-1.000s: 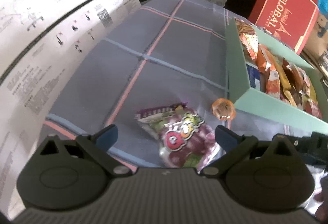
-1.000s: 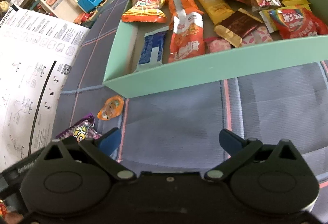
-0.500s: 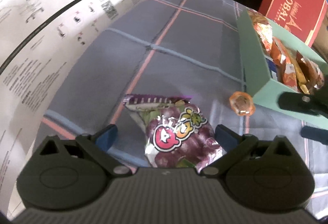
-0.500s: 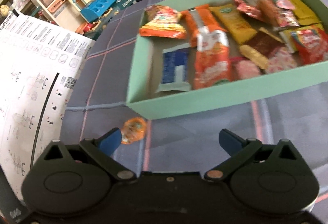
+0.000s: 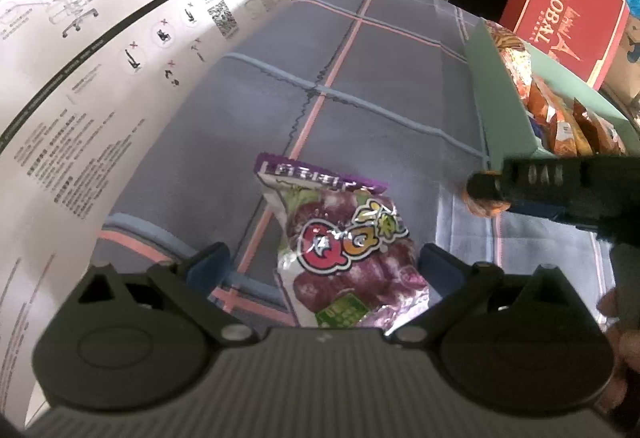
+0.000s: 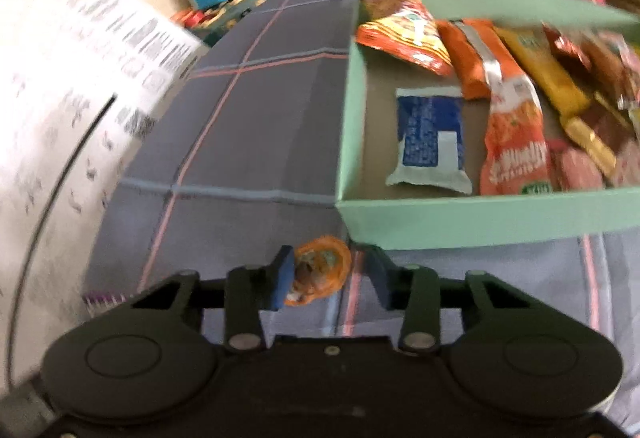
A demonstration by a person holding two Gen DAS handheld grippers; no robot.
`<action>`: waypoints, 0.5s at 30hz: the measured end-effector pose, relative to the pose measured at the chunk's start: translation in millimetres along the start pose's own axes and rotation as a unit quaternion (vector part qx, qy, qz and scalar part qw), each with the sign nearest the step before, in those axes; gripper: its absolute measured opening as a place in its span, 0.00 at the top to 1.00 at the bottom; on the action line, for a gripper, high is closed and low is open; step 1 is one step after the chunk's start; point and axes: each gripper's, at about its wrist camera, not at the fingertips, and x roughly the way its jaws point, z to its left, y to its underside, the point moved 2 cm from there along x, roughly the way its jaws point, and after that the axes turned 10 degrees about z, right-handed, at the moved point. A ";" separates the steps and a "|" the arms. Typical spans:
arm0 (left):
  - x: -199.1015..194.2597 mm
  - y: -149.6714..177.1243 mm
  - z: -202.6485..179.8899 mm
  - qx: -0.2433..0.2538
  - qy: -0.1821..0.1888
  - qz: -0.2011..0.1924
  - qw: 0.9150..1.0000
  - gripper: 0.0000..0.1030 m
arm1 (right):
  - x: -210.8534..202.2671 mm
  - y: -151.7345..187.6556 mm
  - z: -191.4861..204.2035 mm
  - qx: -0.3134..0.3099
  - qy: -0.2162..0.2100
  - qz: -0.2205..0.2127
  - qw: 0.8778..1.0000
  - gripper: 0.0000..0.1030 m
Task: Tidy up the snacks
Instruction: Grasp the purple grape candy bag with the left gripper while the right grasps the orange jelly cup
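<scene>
snacks are the job here, and two are still loose on the checked surface (image 5: 384,85): an orange candy (image 6: 320,270) and a purple gummy bag (image 5: 344,250). most of the rest already lie in the green box (image 6: 460,213), just ahead and to the right of the right tongs (image 6: 326,274).

the right tongs are the ones at work. their pads are drawn in to a narrow gap with the orange candy sitting between them; the left pad looks to be touching the wrapper, while the right pad appears a little apart from it, so i judge the grip is not yet made. the view is blurred, so contact is hard to call. to do this well, finish the squeeze on the body of the candy rather than its crinkled edge, keep the pads low to the cloth so the small piece does not skip out, and lift straight before swinging right over the box wall, which stands very near. drop it into the bare floor of the box beside the blue packet (image 6: 430,137).

the left tongs (image 5: 322,258) are spread wide, holding nothing, with the purple gummy bag lying between the pads and reaching back under the body. keep them clear of the right tongs, which cross just to their right.
</scene>
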 end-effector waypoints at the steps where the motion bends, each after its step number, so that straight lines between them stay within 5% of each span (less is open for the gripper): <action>1: 0.1 0.0 0.3 0.001 0.001 -0.001 1.000 0.00 | -1.3 3.0 -0.1 -0.016 0.004 0.000 1.000 0.70; 5: 1.2 1.4 -0.5 0.005 0.001 -0.006 1.000 0.00 | -9.6 20.1 -12.2 -0.061 0.030 -0.005 0.998 0.79; 15: 3.3 0.6 -3.9 0.015 -0.003 -0.010 1.000 0.00 | -30.0 33.2 -35.4 -0.036 0.005 0.002 0.999 0.75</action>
